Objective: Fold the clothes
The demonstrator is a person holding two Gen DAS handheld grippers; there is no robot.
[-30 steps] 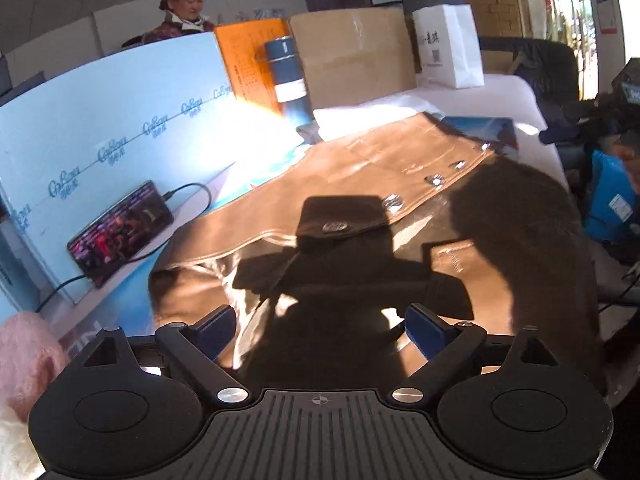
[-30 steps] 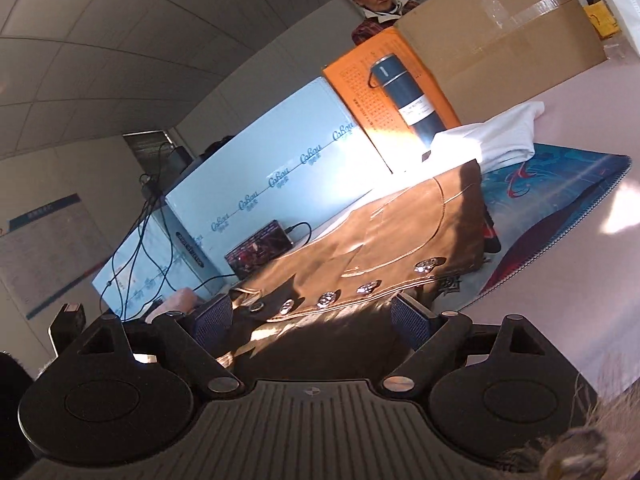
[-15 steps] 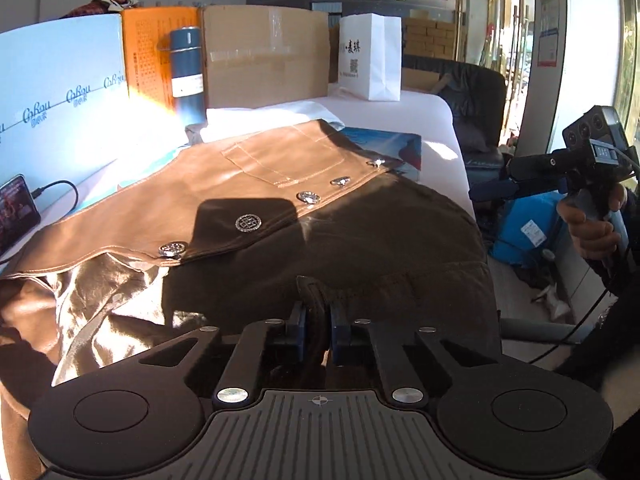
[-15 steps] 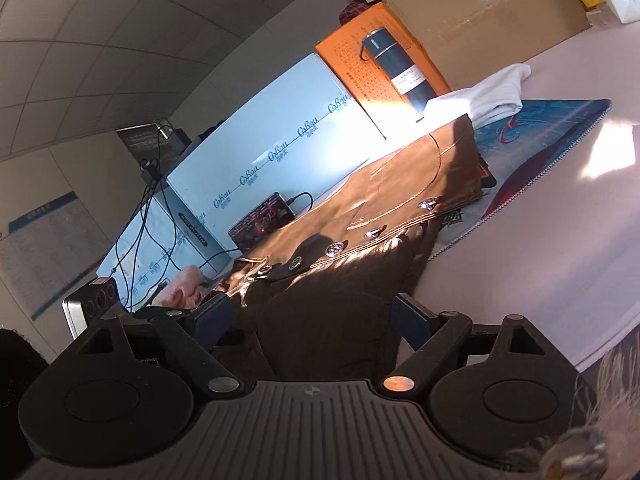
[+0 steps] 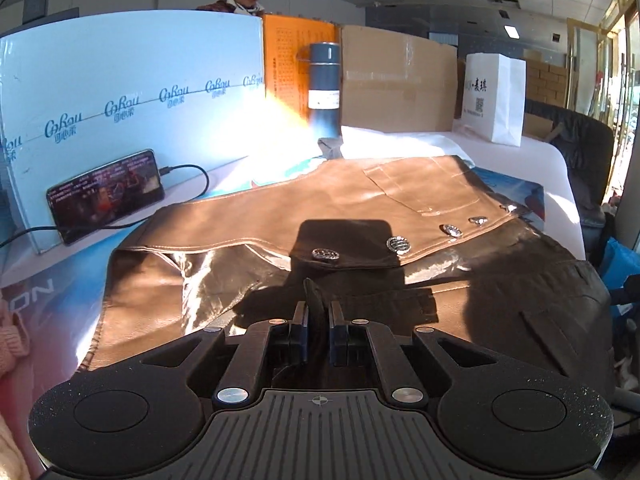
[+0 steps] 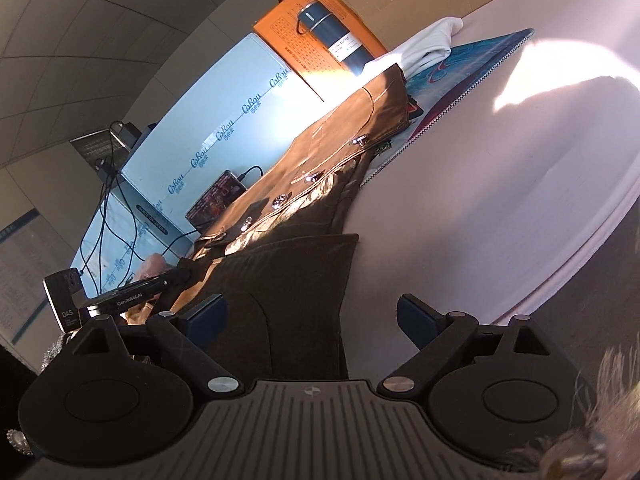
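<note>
- A dark fold of the brown leather jacket (image 5: pixel 360 200) is pinched by the left hand-held gripper (image 5: pixel 319 332).
- The jacket is spread across the table (image 6: pixel 520 160).
- The right hand-held gripper (image 6: pixel 312 316) is held wide over the near hem.

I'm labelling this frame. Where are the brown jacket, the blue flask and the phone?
brown jacket (image 5: pixel 340 204): left wrist view, sunlit front panel.
blue flask (image 5: pixel 325 92): left wrist view, body above the label.
phone (image 5: pixel 106 194): left wrist view, lit screen.

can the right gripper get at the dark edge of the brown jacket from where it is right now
Probably yes. The right gripper is open, and the brown jacket already has its dark edge between the fingers, with nothing in between.
</note>
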